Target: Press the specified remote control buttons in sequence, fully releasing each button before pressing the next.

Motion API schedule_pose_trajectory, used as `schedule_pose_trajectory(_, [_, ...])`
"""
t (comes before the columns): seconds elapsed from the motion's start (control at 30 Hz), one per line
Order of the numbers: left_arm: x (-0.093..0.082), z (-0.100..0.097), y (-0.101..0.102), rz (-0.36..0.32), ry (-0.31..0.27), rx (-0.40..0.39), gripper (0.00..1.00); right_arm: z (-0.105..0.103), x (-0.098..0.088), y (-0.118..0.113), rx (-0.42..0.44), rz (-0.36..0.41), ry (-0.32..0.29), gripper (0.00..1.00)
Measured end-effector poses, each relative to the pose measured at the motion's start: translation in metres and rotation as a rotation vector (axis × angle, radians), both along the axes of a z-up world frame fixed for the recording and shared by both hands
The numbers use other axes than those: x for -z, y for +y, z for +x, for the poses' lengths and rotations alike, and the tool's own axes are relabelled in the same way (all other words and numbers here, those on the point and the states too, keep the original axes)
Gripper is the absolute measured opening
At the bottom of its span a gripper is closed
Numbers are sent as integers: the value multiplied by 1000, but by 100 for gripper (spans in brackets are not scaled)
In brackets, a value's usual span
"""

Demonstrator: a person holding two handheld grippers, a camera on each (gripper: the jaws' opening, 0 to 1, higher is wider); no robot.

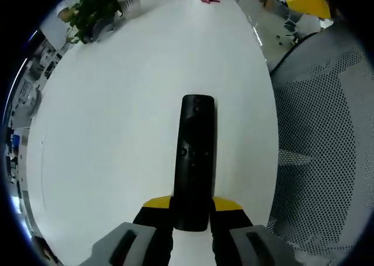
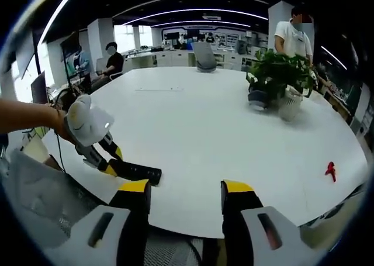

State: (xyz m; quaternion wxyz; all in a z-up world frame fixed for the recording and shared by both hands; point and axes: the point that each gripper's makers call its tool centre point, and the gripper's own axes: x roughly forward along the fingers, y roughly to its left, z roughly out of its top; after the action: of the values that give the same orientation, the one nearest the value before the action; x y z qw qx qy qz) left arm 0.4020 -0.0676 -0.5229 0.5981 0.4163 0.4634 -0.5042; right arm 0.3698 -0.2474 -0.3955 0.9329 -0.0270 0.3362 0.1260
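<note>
**Remote clamped in left gripper, right gripper free and back from it**

Nearest the lens in the left gripper view: the left gripper (image 1: 191, 210), yellow-tipped jaws closed on the near end of a black remote (image 1: 194, 161). Remote ran straight away from the camera over the white tabletop (image 1: 117, 102), button face up; a ring pad and small keys sat around mid-body, one key near the far end. Labels too small to read. A mesh chair (image 1: 327, 149) stood just off the tabletop edge to the right of that view.

In the right gripper view, the right gripper (image 2: 186, 199) had its jaws apart with nothing between them, hovering at the tabletop edge. The left gripper (image 2: 108, 161) showed at left, a person's hand (image 2: 55, 123) behind it, with the remote (image 2: 137, 172) sticking out low over the tabletop, near the right gripper's left jaw but apart from it.

Farther off: a potted plant (image 2: 277, 76), a small red object (image 2: 331, 171) near the far edge, people seated and standing in the background.

Judgement: no button contact yet; pressing step looked ready to begin. To do it well, the left gripper should hold the remote level and steady, button face toward the right gripper. The right gripper should bring one jaw tip squarely onto the target key, press straight in, then lift clear before the next. Keep the remote in both views throughout.
</note>
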Motion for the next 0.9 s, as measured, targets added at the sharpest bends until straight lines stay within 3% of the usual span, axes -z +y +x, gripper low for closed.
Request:
schedule_pose_trajectory(0.3, [-1,-17,-1,-52,-6,-11,23,-1,-2,7,-32,31,14,42])
schedule_pose_trajectory(0.4, [-1,-20,-2,-66,-7,-24,23,-4,1,16,-57,101,68,41])
schedule_pose_trajectory(0.5, [-1,-24,-3,-79,-10,-23,23,1,-6,11,-56,113,50,33])
schedule_pose_trajectory(0.57, [-1,-26,-3,-86,-12,-26,24,5,-18,7,-43,118,8,25])
schedule_pose_trajectory(0.67, [-2,-27,-3,-99,-13,-29,24,21,-42,5,-34,140,-67,24])
schedule_pose_trajectory(0.8, [-2,-28,-4,-96,-14,-40,24,41,-59,12,-67,151,-92,13])
schedule_pose_trajectory(0.9, [-2,-29,-4,-95,-17,-54,24,51,-55,23,-109,135,-72,8])
